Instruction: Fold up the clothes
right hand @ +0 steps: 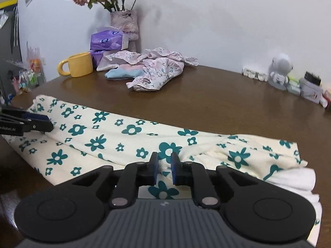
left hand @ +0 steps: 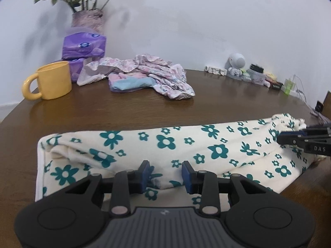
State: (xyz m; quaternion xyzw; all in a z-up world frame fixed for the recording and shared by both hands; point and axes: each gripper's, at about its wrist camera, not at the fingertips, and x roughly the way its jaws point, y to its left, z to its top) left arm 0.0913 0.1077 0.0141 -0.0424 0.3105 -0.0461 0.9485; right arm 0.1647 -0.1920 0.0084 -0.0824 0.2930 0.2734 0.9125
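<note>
On the brown wooden table (left hand: 217, 105), near edge, a cream garment w/ teal flower print (left hand: 165, 144) is lying lengthwise, folded into a long band w/ soft creases. Left gripper (left hand: 165, 172) is hovering over its left part, jaws apart. Right gripper (right hand: 164, 168) is sitting over its right part, jaws slightly apart, gripping nothing.

Place: a lived-in home room; a wooden bench (right hand: 227, 107) against a plain white wall
Signs: vase of dried flowers (right hand: 124, 21); purple tissue packs (right hand: 107, 42); yellow mug (right hand: 79, 64); loose clothes (right hand: 153, 70); small astronaut figure (right hand: 280, 70) among trinkets
</note>
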